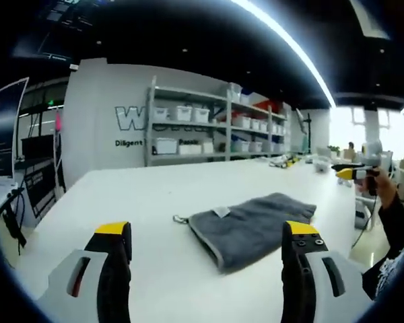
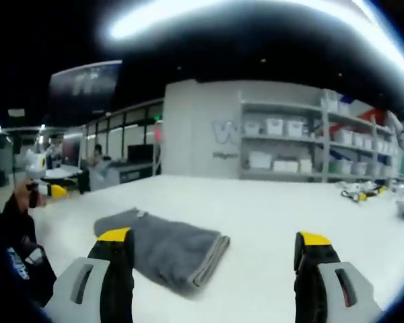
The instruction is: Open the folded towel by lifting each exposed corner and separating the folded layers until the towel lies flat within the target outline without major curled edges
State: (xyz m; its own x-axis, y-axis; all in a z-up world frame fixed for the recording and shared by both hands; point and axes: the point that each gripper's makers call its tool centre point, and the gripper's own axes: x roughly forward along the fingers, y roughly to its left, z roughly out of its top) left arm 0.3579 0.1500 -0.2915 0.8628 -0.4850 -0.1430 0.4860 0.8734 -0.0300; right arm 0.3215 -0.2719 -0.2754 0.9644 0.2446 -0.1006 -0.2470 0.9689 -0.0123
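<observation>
A grey folded towel (image 1: pixel 250 225) with a small white tag and a loop at one corner lies on the white table (image 1: pixel 148 195). My left gripper (image 1: pixel 207 232) hovers just short of it, jaws wide open, nothing between them. In the right gripper view the towel (image 2: pixel 163 247) lies left of centre, its stacked folded edges facing right. My right gripper (image 2: pixel 214 237) is open above the table beside that edge, holding nothing. The right gripper (image 1: pixel 355 173) also appears beyond the towel in the left gripper view, held in a hand. The left gripper (image 2: pixel 46 190) appears at the left of the right gripper view.
Metal shelves (image 1: pixel 209 128) with white bins stand against the lettered back wall. Small yellow and black items (image 1: pixel 286 160) lie at the table's far end. A dark screen (image 1: pixel 3 128) stands at the left. A person's sleeve (image 1: pixel 397 225) is at the table's right edge.
</observation>
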